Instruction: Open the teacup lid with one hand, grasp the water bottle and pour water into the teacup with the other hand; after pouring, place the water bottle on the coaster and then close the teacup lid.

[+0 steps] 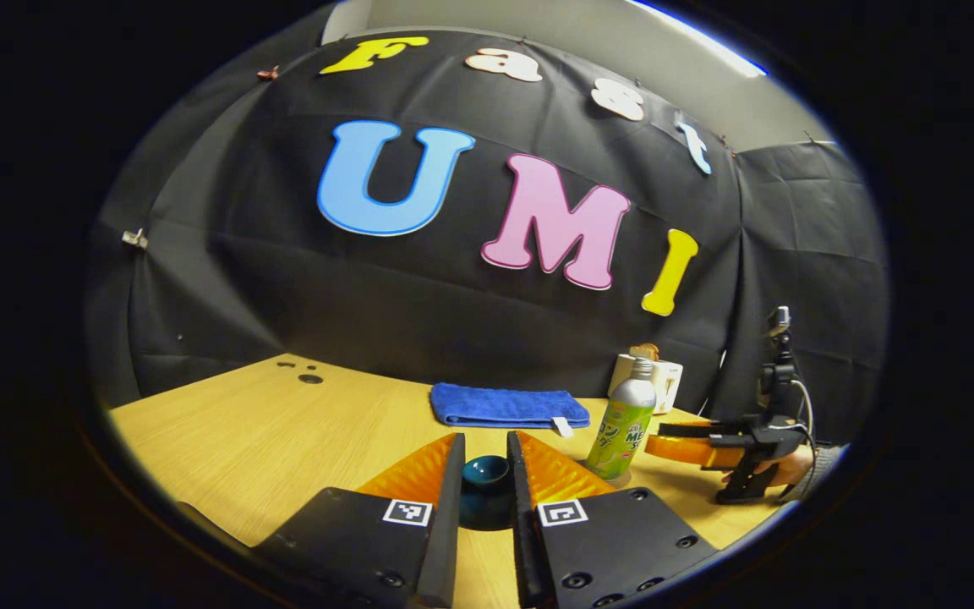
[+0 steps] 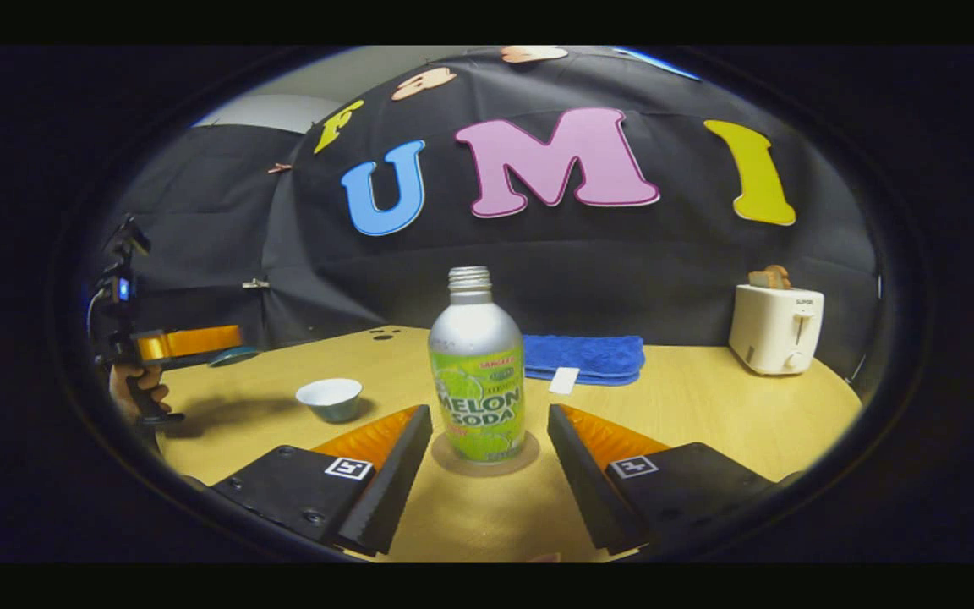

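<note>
Right gripper view: our right tongs (image 2: 489, 444) gape around the water bottle (image 2: 477, 372) on its coaster (image 2: 529, 452); our left tongs (image 1: 484, 474) hold the lid (image 1: 486, 470).

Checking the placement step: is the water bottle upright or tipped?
Upright: the water bottle stands on the coaster, uncapped neck up, between the open right gripper fingers.

We see the water bottle (image 2: 477, 372) upright on the coaster (image 2: 529, 458), the teacup (image 2: 330, 397) left of it on the table (image 2: 707, 423), the towel (image 2: 588, 355) behind, the toaster (image 2: 776, 329) far right.
</note>
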